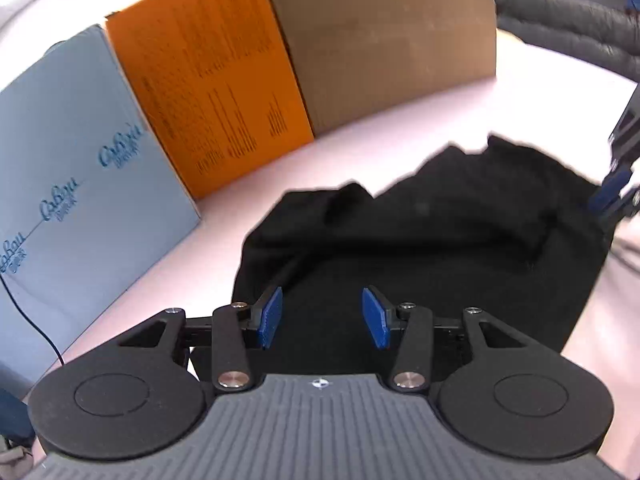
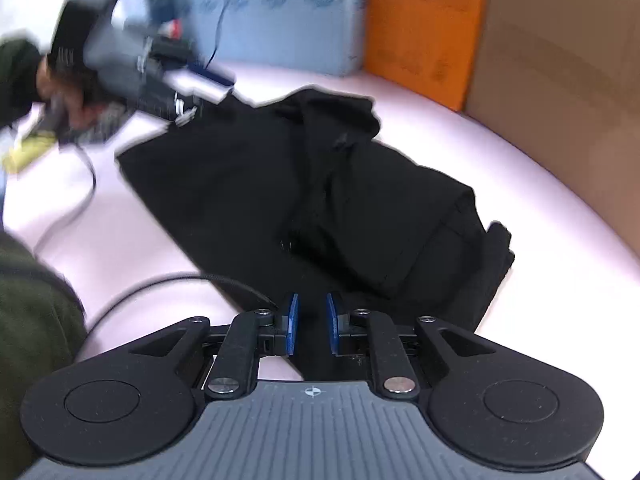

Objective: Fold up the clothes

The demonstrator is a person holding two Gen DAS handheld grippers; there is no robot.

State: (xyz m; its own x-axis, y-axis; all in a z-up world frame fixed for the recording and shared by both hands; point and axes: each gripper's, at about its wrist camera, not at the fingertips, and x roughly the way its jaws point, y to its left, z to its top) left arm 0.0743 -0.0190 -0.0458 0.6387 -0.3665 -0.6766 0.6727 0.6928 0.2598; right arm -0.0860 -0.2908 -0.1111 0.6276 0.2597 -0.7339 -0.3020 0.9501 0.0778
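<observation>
The left gripper has its two blue pads standing well apart with nothing between them; only black cloth shows beneath the gap. The right gripper has its blue pads much closer together, a narrow slot left open, and nothing is pinched there either. Both point down at a slant toward the same black garment.

The garment lies on a pale pink table, partly folded. A flat panel spreads toward the person, and a thicker, rumpled layer is heaped across the far half, with a bunched corner at the far end. In the right wrist view the left gripper shows blurred at the garment's far left edge, held in a hand with a dark green sleeve. A thin black cable trails over the table near the cloth.

Beyond the garment stand three boxes side by side: a blue-grey box, an orange box and a brown cardboard box.

To do this step well, I judge each gripper should pick one clear edge or corner, taking only the layers meant to move. The right gripper probably needs to open wider before it bites thick cloth. Lifting both sides evenly, then laying the fold down flat, should avoid more bunching. Keep the cable clear of the fold.
</observation>
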